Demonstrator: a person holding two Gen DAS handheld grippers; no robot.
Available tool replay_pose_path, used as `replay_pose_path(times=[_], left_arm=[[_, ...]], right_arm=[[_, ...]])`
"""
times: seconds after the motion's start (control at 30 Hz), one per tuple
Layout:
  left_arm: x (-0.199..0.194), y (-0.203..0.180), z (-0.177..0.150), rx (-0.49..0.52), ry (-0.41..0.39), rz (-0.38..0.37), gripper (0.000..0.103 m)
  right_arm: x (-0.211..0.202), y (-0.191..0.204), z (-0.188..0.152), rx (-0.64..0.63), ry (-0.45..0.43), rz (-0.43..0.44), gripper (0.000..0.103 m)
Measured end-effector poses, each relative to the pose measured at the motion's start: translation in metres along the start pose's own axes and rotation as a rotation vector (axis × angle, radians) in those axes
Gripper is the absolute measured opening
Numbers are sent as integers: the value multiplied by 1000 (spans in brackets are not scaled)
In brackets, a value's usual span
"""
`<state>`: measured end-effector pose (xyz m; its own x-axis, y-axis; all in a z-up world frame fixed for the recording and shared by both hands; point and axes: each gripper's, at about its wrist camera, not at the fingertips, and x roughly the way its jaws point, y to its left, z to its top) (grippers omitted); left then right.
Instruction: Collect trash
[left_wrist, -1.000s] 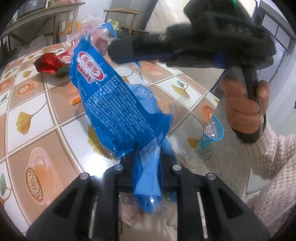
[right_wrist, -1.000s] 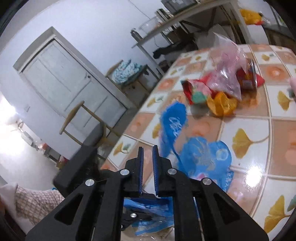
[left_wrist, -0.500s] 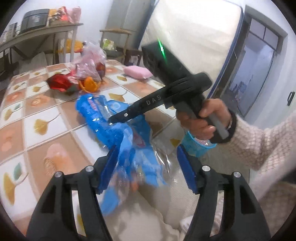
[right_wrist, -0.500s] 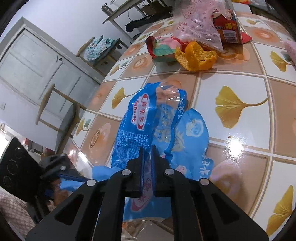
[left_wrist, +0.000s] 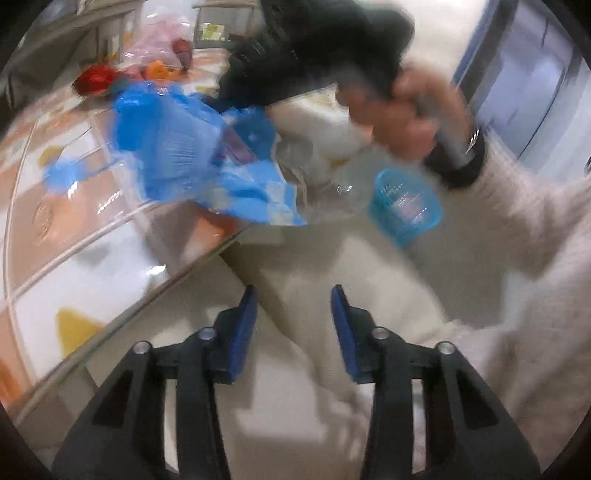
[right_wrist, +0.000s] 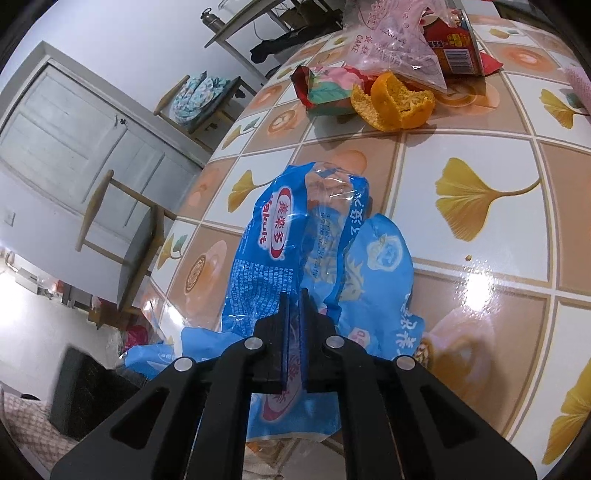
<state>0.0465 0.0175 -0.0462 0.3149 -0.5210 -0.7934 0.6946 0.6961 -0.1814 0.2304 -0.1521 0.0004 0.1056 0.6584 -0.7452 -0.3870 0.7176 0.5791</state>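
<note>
The right gripper (right_wrist: 291, 328) pinched the blue wrappers (right_wrist: 314, 266) at the table (right_wrist: 480, 177) edge, the left gripper (left_wrist: 291, 325) was closing on nothing — orange peel (right_wrist: 391, 101) and pink bag (right_wrist: 399, 40) remained uncollected.

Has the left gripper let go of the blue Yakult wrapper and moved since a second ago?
Yes. The left gripper no longer holds the blue wrapper; it has pulled back past the table edge, jaws empty and closing.
</note>
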Motion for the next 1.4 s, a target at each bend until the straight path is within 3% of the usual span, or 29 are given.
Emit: replay_pose_path(times=[0.07, 0.17, 0.33, 0.43, 0.63, 0.8, 0.97, 1.13, 1.17, 1.23, 1.33, 1.4], left_arm=[[5, -11, 4, 59, -14, 46, 31], [-6, -21, 12, 106, -102, 79, 25], [-34, 1, 28, 15, -245, 135, 11], [-37, 20, 36, -45, -265, 152, 11], [-34, 40, 54, -37, -304, 208, 11], [-24, 48, 61, -26, -263, 221, 12], [-10, 53, 66, -22, -186, 178, 25], [-2, 52, 71, -1, -127, 169, 31], [-1, 51, 72, 1, -115, 139, 54], [-2, 47, 72, 6, -104, 91, 74], [-1, 37, 72, 51, -104, 126, 74], [0, 39, 74, 27, -102, 142, 74]], right_arm=[[-1, 0, -2, 6, 3, 5, 4], [-3, -1, -4, 15, 8, 13, 4], [-4, -5, -8, 33, 14, 48, 4], [-4, -4, -10, 38, 15, 59, 4], [-2, -4, -12, 48, 20, 84, 4], [0, -5, -11, 58, 23, 105, 4], [1, -8, -11, 67, 26, 128, 3], [0, -11, -13, 70, 26, 143, 3], [0, -11, -13, 72, 27, 148, 3], [0, -13, -14, 77, 28, 160, 3], [-1, -15, -16, 76, 26, 168, 3], [-2, -17, -16, 78, 25, 177, 3]])
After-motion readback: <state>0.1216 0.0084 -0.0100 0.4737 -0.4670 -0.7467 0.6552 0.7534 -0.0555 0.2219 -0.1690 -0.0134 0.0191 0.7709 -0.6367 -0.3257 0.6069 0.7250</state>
